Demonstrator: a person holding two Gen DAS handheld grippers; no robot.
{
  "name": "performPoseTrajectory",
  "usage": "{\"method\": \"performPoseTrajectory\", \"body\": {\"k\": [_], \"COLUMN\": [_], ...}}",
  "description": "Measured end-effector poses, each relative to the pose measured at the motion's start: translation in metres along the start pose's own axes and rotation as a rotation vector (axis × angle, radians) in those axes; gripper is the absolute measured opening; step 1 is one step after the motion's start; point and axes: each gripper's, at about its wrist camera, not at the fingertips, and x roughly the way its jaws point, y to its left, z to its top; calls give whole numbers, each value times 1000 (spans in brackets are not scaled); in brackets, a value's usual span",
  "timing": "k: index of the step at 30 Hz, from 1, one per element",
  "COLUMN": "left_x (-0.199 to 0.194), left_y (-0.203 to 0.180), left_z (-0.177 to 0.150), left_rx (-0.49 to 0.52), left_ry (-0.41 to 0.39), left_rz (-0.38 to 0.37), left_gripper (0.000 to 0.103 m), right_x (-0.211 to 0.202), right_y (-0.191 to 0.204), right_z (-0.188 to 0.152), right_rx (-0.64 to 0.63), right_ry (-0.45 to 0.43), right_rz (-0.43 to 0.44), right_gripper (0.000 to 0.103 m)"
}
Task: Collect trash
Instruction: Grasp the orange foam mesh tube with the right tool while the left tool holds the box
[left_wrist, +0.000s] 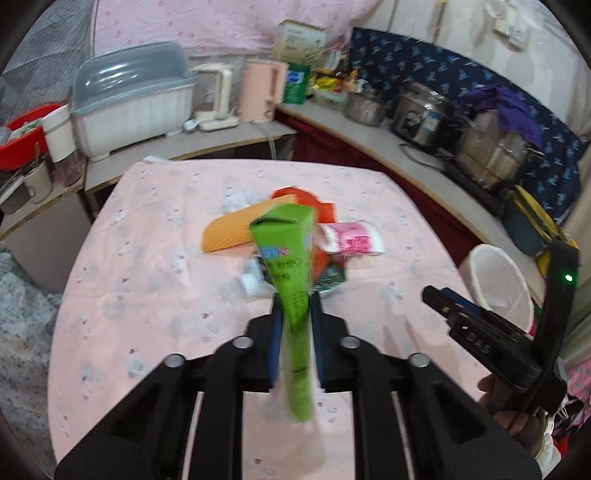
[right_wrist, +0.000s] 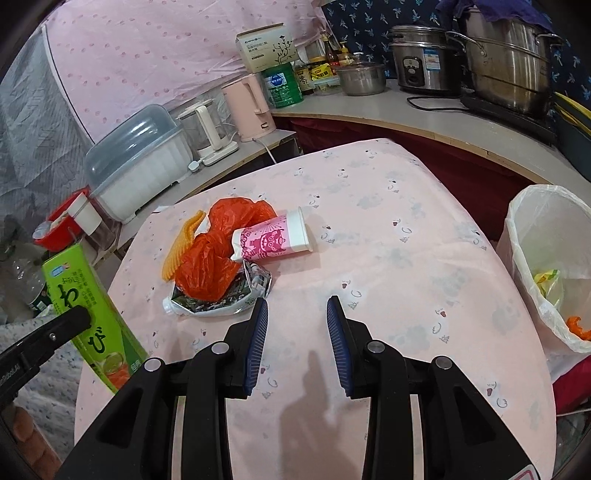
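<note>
Two hand-held grippers are at work over the pink-clothed desk (right_wrist: 369, 229). At the left edge of the right wrist view, the left hand-held gripper (left_wrist: 297, 306) is clamped on a green carton (left_wrist: 291, 266), squeezing it narrow between the blue pads; the carton is flattened and lifted clear of the cloth, blurred in the left wrist view, where it rises in the centre of the frame.

Left of centre in the right wrist view lies the remaining trash in one heap: a yellow ridged piece (right_wrist: 181, 243), a crumpled orange plastic bag (right_wrist: 210, 258) resting on a squashed foil pouch (right_wrist: 218, 302), and a pink-and-white paper cup (right_wrist: 275, 238) tipped on its side with its rim toward the right, touching the bag.

In the lower centre of that view the right hand-held gripper (right_wrist: 297, 332) hangs above bare cloth, jaws partly apart and nothing between them, its left finger just beside the pouch.

At the right edge stands a bin (right_wrist: 517, 236) lined with a white bag, off the side of the desk. Inside it I can see a yellowish-green wrapper (right_wrist: 548, 284) and a scrap of orange (right_wrist: 578, 326) lying lower down; the rest of its contents are hidden by the wall.
</note>
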Motion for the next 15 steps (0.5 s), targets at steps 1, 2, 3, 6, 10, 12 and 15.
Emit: {"method": "performPoseTrajectory", "body": {"k": [1, 2, 3, 6, 10, 12, 15], "left_x": [3, 5, 8, 15, 23, 24, 22], "left_y": [6, 12, 16, 28, 39, 44, 51], "left_z": [4, 7, 8, 7, 1, 1, 5], "left_rx": [-18, -30, -38, -52, -74, -86, -105], "left_ry": [1, 2, 5, 20, 46, 43, 36], "left_rz": [0, 2, 11, 20, 21, 22, 25], "left_gripper": [13, 13, 13, 13, 13, 13, 13], "right_x": [2, 4, 7, 14, 23, 28, 33], "right_y": [3, 6, 9, 16, 22, 26, 37], "right_z": [2, 4, 6, 7, 7, 8, 14], "right_rx": [-3, -8, -14, -19, -29, -36, -53], "right_ry": [1, 1, 1, 9, 27, 34, 38], "right_rz": [5, 9, 12, 22, 29, 32, 44], "right_gripper": [33, 33, 33, 33, 33, 33, 33]}}
